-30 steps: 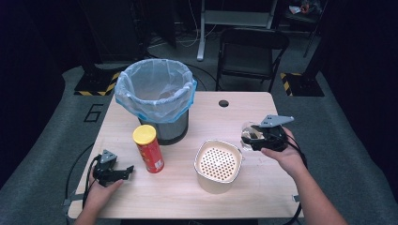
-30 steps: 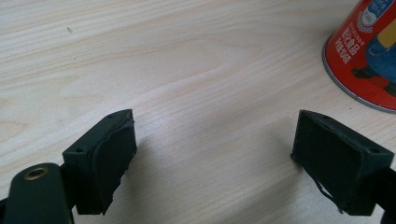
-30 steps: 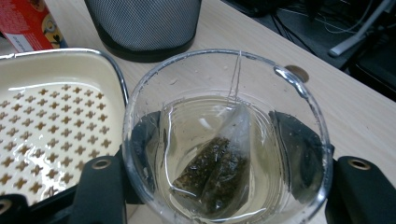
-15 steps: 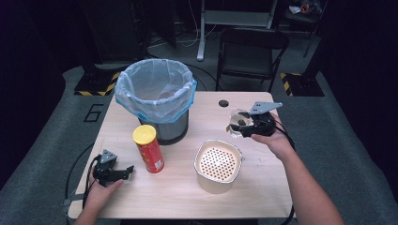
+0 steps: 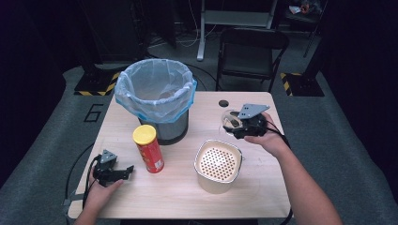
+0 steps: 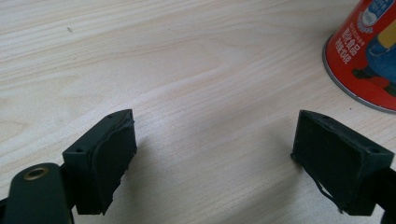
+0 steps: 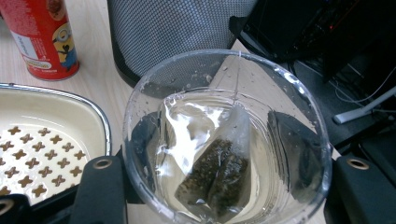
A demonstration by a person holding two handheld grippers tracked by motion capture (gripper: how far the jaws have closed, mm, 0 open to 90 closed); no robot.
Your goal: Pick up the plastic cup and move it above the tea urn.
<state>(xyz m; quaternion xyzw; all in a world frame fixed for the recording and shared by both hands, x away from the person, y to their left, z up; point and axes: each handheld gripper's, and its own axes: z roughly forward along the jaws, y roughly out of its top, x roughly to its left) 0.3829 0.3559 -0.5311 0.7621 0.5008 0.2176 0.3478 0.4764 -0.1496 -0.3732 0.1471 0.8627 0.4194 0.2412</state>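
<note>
At the near left of the light wooden table (image 5: 263, 187), well in front of and to the left of the mesh bin, the left gripper (image 5: 123, 170) rests on the tabletop in the person's left hand (image 5: 101, 192). Its two black jaws stand wide apart with bare wood between them. Just beyond it, close in front of the bin, stands the red cylindrical snack can with a yellow lid (image 5: 148, 148), upright.

In front of the bin and to its right sits the cream square container with a perforated insert (image 5: 218, 165), its holes showing as small crosses in the right gripper view.

Farther back, to the right of the bin and level with its base, the right gripper (image 5: 233, 126) holds the clear glass cup (image 7: 229, 135). Its jaws stand half closed against the cup's two sides, lifting it above the table. Inside the cup a translucent tea bag with dark leaves (image 7: 217, 175) lies in clear liquid.

The dark mesh waste bin lined with a pale blue plastic bag (image 5: 156, 98) stands at the far left of the table. A small dark round disc (image 5: 223, 103) lies to its right near the far edge.
</note>
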